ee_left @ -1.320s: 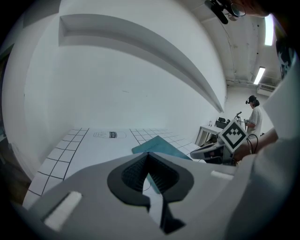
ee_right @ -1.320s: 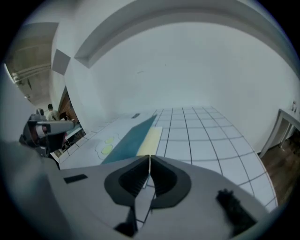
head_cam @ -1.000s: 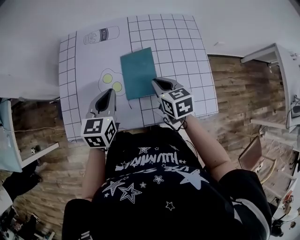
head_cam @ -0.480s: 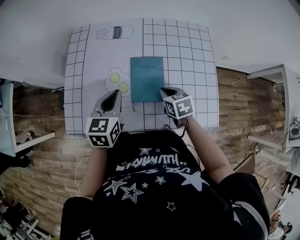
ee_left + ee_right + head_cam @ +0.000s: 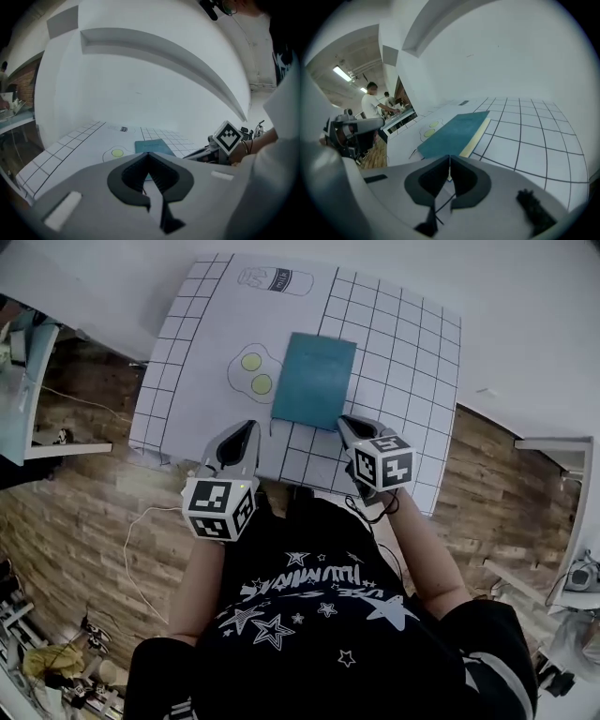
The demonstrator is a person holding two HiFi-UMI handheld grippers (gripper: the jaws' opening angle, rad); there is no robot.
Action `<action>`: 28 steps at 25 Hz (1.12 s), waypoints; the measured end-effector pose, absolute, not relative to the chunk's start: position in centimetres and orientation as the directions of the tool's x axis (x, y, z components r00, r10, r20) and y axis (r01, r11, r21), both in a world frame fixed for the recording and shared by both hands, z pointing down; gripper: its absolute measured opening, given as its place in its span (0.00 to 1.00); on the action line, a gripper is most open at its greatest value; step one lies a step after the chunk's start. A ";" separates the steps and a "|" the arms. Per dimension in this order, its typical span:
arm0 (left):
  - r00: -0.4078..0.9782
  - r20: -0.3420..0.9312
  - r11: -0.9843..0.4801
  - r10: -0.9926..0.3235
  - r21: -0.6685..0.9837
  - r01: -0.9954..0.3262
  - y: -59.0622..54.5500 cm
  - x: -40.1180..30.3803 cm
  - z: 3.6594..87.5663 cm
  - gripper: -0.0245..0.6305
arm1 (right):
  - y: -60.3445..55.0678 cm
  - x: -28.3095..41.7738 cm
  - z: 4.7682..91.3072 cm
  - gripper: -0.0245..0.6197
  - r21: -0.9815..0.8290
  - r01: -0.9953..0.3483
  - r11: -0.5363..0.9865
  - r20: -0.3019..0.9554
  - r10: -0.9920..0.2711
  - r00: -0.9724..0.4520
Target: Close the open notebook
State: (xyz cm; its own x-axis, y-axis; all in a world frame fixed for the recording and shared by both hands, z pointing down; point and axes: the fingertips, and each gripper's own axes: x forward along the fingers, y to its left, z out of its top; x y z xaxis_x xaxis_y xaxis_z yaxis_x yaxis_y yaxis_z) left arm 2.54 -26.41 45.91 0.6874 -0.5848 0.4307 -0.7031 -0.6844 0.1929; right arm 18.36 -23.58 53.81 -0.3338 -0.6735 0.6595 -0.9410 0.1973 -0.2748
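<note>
The notebook point(image 5: 315, 381) lies shut and flat on a white gridded mat point(image 5: 202, 362), teal cover up, a little askew to the grid lines; in the right gripper view its cream page edge point(image 5: 476, 137) faces the right gripper's side. A drawn fried egg with two yellow yolks point(image 5: 253, 372) sits on the mat just beside the notebook's left edge; a drawn bottle point(image 5: 275, 279) lies further off, near the mat's far edge.

The left gripper point(image 5: 245, 430) hovers over the mat's near edge, below the egg and apart from the notebook; its own view shows its fingers together, the tips meeting in a thin seam with nothing between them point(image 5: 148, 154), and the notebook point(image 5: 152, 146) lying beyond them on the mat. The right gripper point(image 5: 349, 422) sits just beside the notebook's near right corner; its fingers are likewise pressed together and hold nothing point(image 5: 449, 160), pointing at the near end of the notebook point(image 5: 454, 130); whether the tips touch the cover cannot be told.

Each gripper carries its marker cube toward the person, whose black star-printed shirt point(image 5: 309, 615) fills the lower part of the head view; both forearms reach forward to the grippers. The right gripper's cube point(image 5: 228, 137) shows to the right in the left gripper view. Wood floor point(image 5: 84, 512) lies on both sides of the mat; a thin white cable point(image 5: 141, 531) trails across it on the left.
</note>
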 end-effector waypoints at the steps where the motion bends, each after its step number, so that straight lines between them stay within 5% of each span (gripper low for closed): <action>1: 0.677 0.433 -0.669 -0.595 0.199 -0.716 -25.6 2.0 46.1 0.05 | -23.6 18.3 53.6 0.07 -0.274 -0.939 0.206 0.654 -0.676 -0.339; 28: 0.644 0.316 -0.609 -0.696 0.215 -0.763 -8.9 -7.0 41.9 0.05 | -8.7 7.7 46.1 0.07 -0.213 -0.902 0.375 0.529 -0.732 -0.429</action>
State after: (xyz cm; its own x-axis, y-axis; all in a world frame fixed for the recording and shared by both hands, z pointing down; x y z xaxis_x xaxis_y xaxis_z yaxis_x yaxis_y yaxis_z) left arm -6.99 -8.87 41.91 0.6444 -0.6964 0.3159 -0.7635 -0.6091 0.2147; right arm 7.73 -8.67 46.09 -0.4291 -0.7325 0.5285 -0.9023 0.3747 -0.2133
